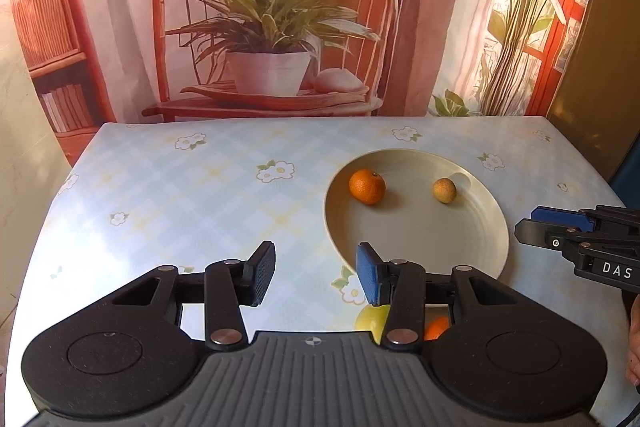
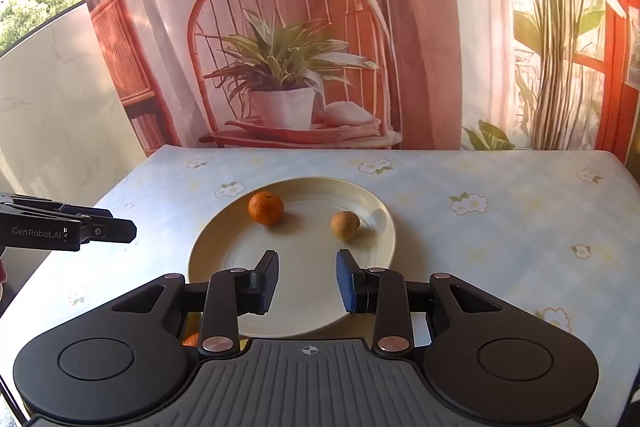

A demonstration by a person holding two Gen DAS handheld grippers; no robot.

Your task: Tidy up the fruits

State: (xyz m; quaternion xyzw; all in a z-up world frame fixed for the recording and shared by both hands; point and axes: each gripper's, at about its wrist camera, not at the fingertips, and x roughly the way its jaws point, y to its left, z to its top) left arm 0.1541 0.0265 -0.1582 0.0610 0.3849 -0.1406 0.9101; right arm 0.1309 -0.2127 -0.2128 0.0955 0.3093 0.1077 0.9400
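Observation:
A cream plate on the floral tablecloth holds an orange mandarin and a small brown round fruit. My left gripper is open and empty, hovering left of the plate's near rim. My right gripper is open and empty, above the plate's near part. A yellow fruit and an orange fruit lie on the table near the plate's front edge, mostly hidden behind the gripper bodies.
The table has a pale blue checked cloth with flowers. A printed backdrop of a chair and a potted plant hangs behind the far edge. The right gripper shows in the left wrist view, the left one in the right wrist view.

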